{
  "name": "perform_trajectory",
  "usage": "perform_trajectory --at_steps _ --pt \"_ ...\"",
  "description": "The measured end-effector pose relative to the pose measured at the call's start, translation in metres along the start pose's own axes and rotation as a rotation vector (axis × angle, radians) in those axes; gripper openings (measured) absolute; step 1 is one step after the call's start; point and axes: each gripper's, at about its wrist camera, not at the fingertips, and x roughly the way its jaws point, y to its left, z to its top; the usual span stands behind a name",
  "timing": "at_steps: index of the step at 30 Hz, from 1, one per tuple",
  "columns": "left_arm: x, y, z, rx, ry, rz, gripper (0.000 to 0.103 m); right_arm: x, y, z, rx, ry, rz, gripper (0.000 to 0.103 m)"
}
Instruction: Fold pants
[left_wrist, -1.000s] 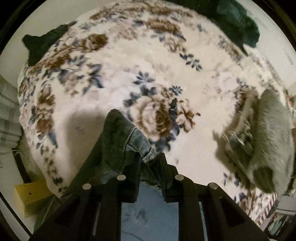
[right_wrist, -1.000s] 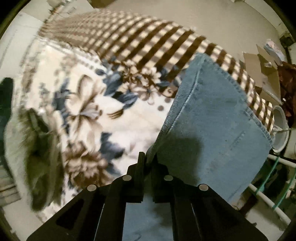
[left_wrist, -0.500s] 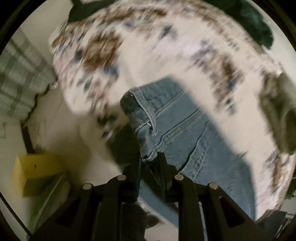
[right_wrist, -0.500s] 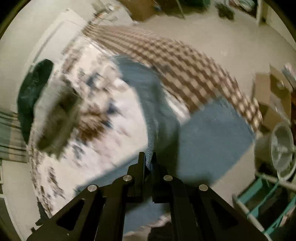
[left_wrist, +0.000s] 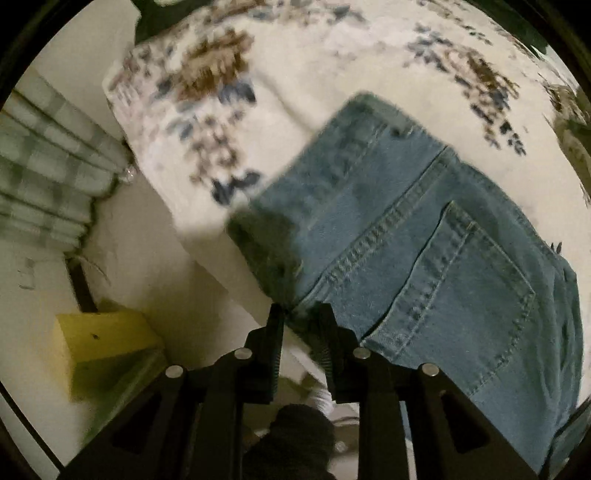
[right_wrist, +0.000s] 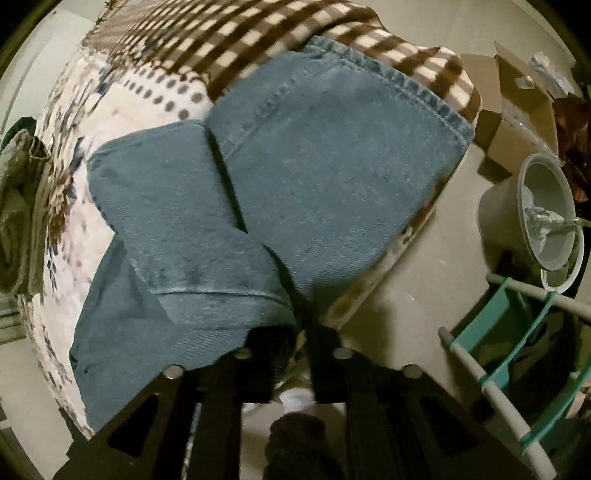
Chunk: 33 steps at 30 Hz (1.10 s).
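Left wrist view: the jeans (left_wrist: 424, 236) lie on the floral blanket (left_wrist: 332, 74) of a bed, back side up, with a back pocket (left_wrist: 469, 280) showing. Their waistband runs from the blanket's near edge up and to the right, and the long axis of the pants leads away to the right, along that near edge. The waistband corner sits right at the blanket's edge, above the pale floor (left_wrist: 140, 266). A yellow block (left_wrist: 99, 332) lies on that floor well left of the jeans, and a plaid curtain (left_wrist: 40, 173) hangs farther left. Beyond the jeans the blanket is open and flat.

The left tool (left_wrist: 301, 314) points steeply down at the waistband corner. Its jaws stand slightly apart, and the denim corner lies at their tips; whether the pads still press on it cannot be told.

In the right wrist view the two legs of the jeans (right_wrist: 295, 192) lie folded over each other, hems (right_wrist: 399, 77) toward the checked border (right_wrist: 229, 33) of the blanket. The right leg reaches the blanket's side edge, with bare floor (right_wrist: 424, 302) beside it; a grey bucket (right_wrist: 543, 214) and a rack with teal bands (right_wrist: 517, 339) stand farther right of the jeans.

The right tool (right_wrist: 295, 332) has just been opening; its jaws stand slightly apart, with a fold of denim at their tips, seemingly released.
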Motion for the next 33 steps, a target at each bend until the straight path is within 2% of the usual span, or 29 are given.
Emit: perform_trajectory --at_steps 2,3,7,10,13,15,16,18,21,23,28,30,33 --pt "-0.016 -0.001 0.001 0.004 -0.036 -0.002 0.019 -0.012 -0.002 0.002 -0.036 -0.051 0.002 0.026" --pt "-0.022 -0.002 0.002 0.004 -0.046 0.003 0.019 -0.019 -0.01 0.005 -0.017 -0.075 0.04 0.031" --pt "-0.037 -0.006 0.003 0.004 -0.074 -0.025 0.02 -0.017 -0.037 0.019 0.125 -0.079 0.091 0.034" --pt "-0.039 -0.011 0.003 0.032 -0.075 -0.043 0.025 -0.021 -0.059 0.018 0.239 -0.121 0.112 0.034" --pt "-0.038 -0.025 -0.003 0.058 -0.065 -0.065 0.025 -0.032 -0.072 0.008 0.275 -0.177 0.078 0.034" --pt "-0.036 -0.034 -0.008 0.079 -0.057 -0.075 0.027 -0.039 -0.087 0.006 0.317 -0.222 0.002 0.037" --pt "-0.035 -0.043 -0.011 0.096 -0.048 -0.083 0.028 -0.041 -0.089 0.008 0.349 -0.237 -0.008 0.037" --pt "-0.032 -0.061 -0.021 0.136 -0.03 -0.098 0.028 -0.043 -0.102 0.016 0.377 -0.224 -0.008 0.037" --pt "-0.031 -0.095 -0.037 0.221 -0.018 -0.113 0.028 -0.057 -0.095 0.033 0.284 -0.256 -0.01 0.041" --pt "-0.034 -0.117 -0.046 0.275 -0.023 -0.127 0.028 -0.07 -0.083 0.046 0.217 -0.308 -0.012 0.045" --pt "-0.032 -0.185 -0.08 0.484 -0.028 -0.149 0.028 -0.086 -0.064 0.087 0.177 -0.397 0.034 0.052" --pt "-0.023 -0.206 -0.093 0.562 -0.029 -0.13 0.028 -0.077 -0.053 0.11 0.134 -0.378 0.013 0.056" --pt "0.001 -0.223 -0.106 0.624 0.02 -0.097 0.028 -0.048 -0.034 0.144 0.073 -0.272 -0.056 0.056"
